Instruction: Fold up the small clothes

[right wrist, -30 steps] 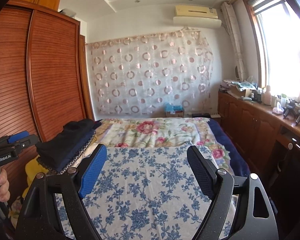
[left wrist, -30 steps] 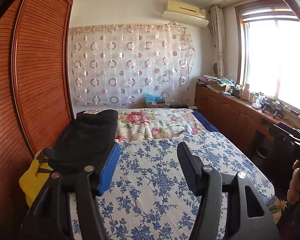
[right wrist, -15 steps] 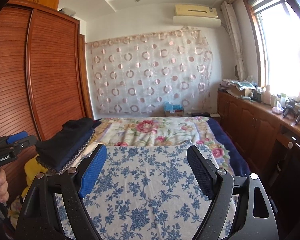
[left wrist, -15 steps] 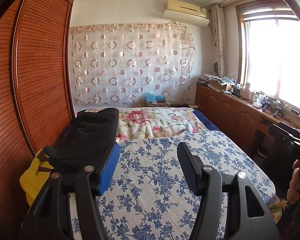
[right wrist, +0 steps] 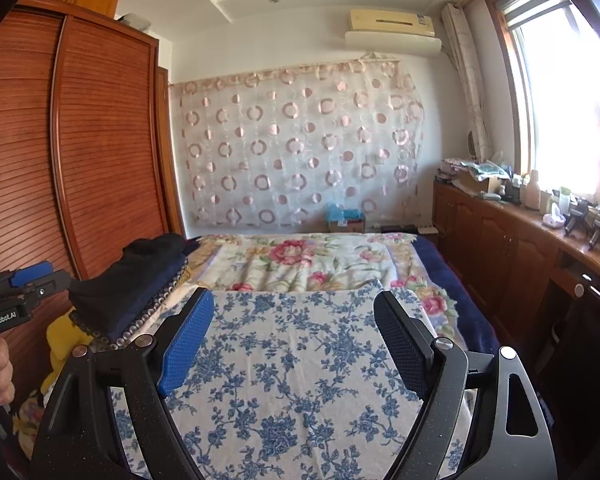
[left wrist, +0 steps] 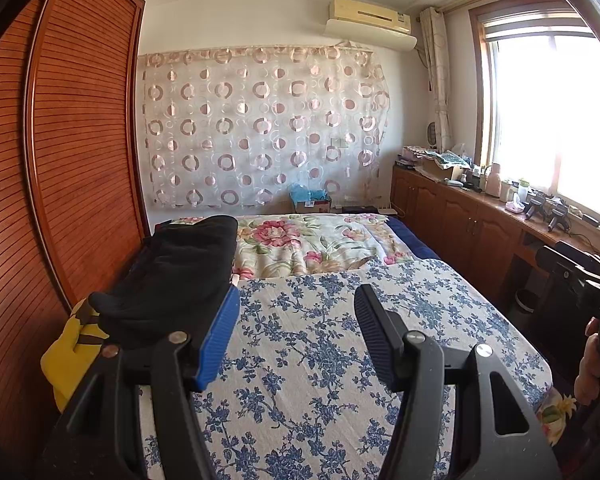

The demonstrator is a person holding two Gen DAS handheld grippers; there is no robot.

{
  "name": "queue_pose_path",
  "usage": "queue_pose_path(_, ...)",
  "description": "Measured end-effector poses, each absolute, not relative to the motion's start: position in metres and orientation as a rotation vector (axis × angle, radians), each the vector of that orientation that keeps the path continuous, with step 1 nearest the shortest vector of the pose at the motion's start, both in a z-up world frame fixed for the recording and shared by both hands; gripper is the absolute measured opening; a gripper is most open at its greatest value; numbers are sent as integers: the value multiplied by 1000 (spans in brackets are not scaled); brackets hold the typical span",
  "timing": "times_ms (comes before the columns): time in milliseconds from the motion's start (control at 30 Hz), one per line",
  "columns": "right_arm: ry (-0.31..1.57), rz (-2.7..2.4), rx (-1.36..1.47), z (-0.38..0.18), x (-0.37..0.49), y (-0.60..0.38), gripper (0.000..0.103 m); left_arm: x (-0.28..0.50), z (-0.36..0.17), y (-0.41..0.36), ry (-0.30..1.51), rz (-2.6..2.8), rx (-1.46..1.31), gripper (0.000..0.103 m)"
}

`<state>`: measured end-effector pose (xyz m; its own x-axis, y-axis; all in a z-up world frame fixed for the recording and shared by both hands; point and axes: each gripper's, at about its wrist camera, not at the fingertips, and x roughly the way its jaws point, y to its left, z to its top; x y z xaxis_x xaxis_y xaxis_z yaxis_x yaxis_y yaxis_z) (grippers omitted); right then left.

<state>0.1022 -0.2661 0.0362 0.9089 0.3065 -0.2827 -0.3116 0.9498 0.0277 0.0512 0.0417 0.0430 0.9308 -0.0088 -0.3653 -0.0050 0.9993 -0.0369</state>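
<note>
A stack of dark folded clothes lies at the left side of the bed, black on top; it also shows in the right wrist view. My left gripper is open and empty, held above the blue-flowered sheet, with the stack just left of its blue finger. My right gripper is open and empty above the same sheet. No loose garment lies between the fingers of either gripper.
A yellow bag sits under the stack by the wooden wardrobe. A pink-flowered quilt covers the far half of the bed. A wooden counter with clutter runs under the window at right.
</note>
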Motion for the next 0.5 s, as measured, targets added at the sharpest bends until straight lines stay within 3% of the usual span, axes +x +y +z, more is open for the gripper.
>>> queue_pose_path(500, 288, 317, -20, 37, 102, -267, 84, 50, 44, 43, 368, -1, -37, 60)
